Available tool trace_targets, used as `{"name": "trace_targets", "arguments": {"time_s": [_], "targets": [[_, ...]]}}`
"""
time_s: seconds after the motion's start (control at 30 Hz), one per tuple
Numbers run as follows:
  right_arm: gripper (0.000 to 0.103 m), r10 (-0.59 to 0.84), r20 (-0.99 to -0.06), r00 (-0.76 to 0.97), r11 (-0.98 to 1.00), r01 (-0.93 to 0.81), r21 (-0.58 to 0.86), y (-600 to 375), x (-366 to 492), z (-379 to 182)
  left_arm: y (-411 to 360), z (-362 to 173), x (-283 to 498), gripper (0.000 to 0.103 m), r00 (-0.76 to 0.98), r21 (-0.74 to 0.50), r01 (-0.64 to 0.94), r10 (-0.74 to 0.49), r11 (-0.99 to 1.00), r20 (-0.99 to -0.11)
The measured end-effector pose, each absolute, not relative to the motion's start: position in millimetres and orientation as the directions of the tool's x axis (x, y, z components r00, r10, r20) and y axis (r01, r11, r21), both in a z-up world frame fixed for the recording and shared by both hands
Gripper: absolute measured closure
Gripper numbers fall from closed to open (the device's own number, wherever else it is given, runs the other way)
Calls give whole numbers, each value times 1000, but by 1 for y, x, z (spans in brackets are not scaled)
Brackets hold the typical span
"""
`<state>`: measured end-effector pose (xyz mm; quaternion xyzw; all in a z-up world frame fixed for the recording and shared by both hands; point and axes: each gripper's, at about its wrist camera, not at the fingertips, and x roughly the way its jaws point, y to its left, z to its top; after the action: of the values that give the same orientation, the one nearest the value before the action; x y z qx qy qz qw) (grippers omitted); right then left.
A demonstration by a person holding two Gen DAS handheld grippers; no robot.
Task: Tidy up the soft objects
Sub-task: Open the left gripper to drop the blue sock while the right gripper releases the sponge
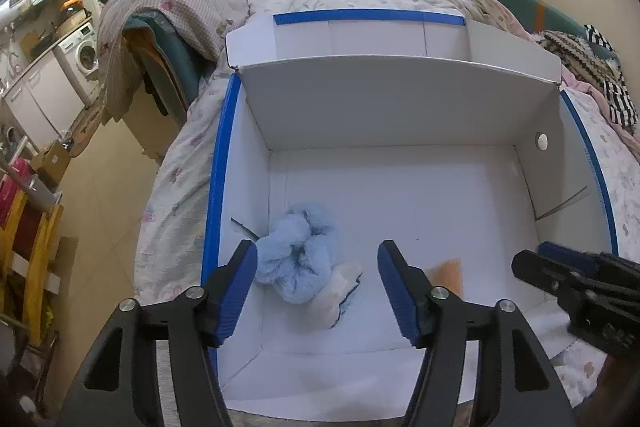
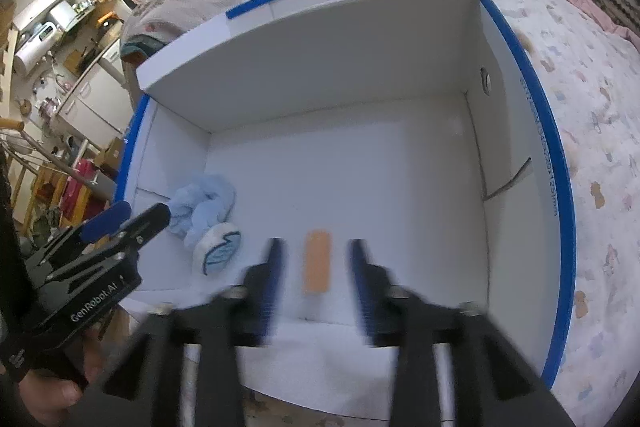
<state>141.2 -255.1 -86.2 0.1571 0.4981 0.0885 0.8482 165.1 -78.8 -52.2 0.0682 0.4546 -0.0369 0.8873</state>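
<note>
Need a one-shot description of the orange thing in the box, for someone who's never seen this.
Find the white box with blue edges on the bed. On its floor near the front lies a small flat orange strip, between the open right tool's fingers. Its neighbour, the fluffy light-blue bundle, sits apart in the left corner.

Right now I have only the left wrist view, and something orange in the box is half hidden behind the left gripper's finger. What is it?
Observer: The right wrist view shows it whole. The orange strip is a flat oblong lying on the floor of the white box.
Operator: Is the right gripper gripping it?
Observer: No. The right gripper is open, and the strip lies between its fingers with a gap on each side.
Operator: And the white thing by the blue fluffy bundle?
Observer: The white pad has a blue outline drawn on its face. It rests against the blue fluffy bundle.
</note>
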Motion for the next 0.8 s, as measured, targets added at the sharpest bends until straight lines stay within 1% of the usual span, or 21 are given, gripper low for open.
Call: {"name": "trace_targets", "arguments": {"time_s": [0.03,0.13,0.27,0.37,0.57,0.7,0.8], "targets": [[34,308,-810,500,933,6,359,-255,140,-84,-79,-52,165,38,586,91,126,0,988,-810],[33,290,-792,537,938,7,347,-256,139,-75,-80,-49,163,37,596,101,123,8,987,-803],[22,282,-768,576,932,27,362,-263,138,-68,-79,-42,159,37,624,97,110,7,989,-781],[18,252,-763,595,938,43,344,-266,138,-64,-76,-34,157,37,650,90,93,8,992,-760],[14,261,-752,606,930,51,364,-272,139,-62,-78,-28,156,36,664,96,77,21,992,-748],[14,264,-747,610,925,58,375,-274,139,-61,-85,-25,150,35,686,148,66,63,987,-725],[13,265,-740,618,926,51,374,-273,136,-58,-86,-22,145,31,694,134,78,43,988,-719]]}}
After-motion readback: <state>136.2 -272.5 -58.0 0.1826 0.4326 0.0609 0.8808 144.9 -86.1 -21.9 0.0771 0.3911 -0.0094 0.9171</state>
